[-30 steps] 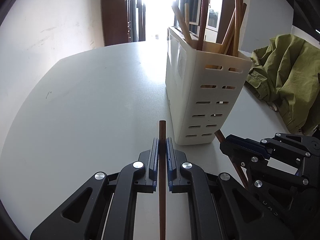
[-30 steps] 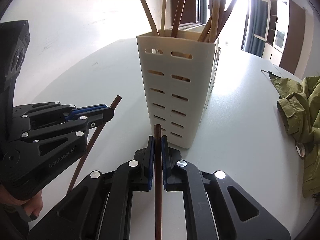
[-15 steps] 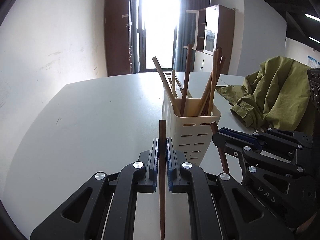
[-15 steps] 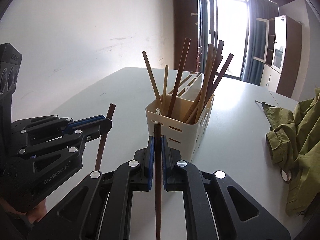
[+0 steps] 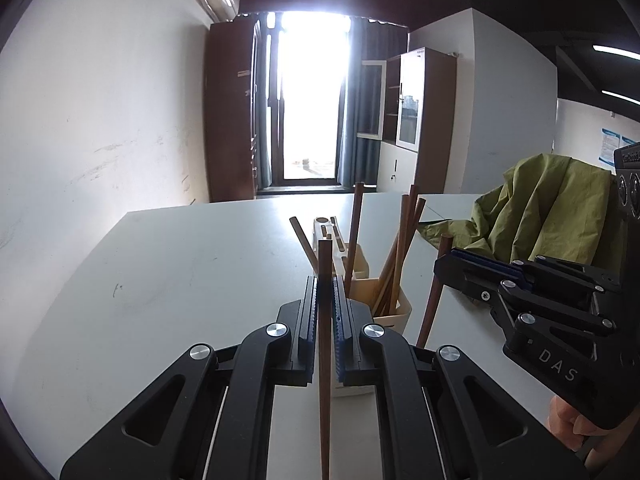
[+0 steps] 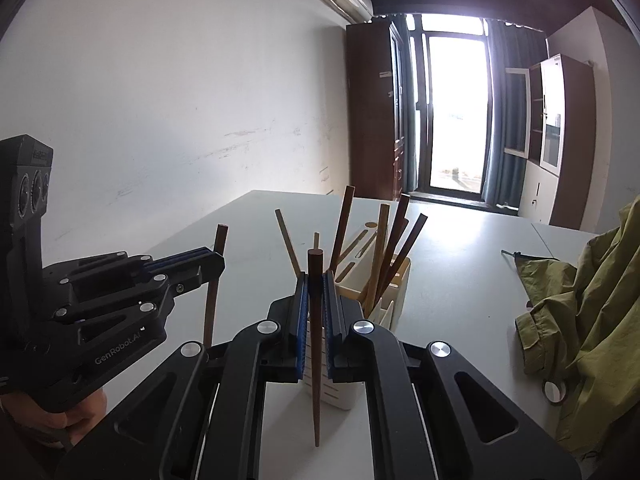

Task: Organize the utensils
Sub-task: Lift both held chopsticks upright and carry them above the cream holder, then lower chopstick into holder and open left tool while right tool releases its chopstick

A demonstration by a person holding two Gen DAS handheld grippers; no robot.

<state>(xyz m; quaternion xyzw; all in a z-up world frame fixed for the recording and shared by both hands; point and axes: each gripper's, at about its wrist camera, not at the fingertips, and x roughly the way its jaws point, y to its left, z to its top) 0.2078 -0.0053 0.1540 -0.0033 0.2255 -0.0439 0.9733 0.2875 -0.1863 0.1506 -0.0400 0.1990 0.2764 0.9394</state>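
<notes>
Right, both grippers are clamped, one dark brown chopstick each. The left gripper (image 5: 325, 280) pinches the left chopstick (image 5: 325, 320) upright between its blue pads; the top end sticks out above the jaws and the lower end runs off the bottom of the left wrist view. The right gripper (image 6: 316, 276) pinches the right chopstick (image 6: 315, 340) the same way, with its tapered tip visible hanging free below the jaws.

The cream utensil holder (image 6: 394, 280) stands on the white table (image 5: 180, 260) just beyond both grippers, with several chopsticks leaning inside. Its lower body is mostly hidden behind the jaws in both views, so I can't tell which compartment holds what.

A green jacket (image 5: 552, 208) lies on the table to the right, cut off at the frame edge. Something small and round (image 6: 554, 391) sits at its hem; can't identify it.
</notes>
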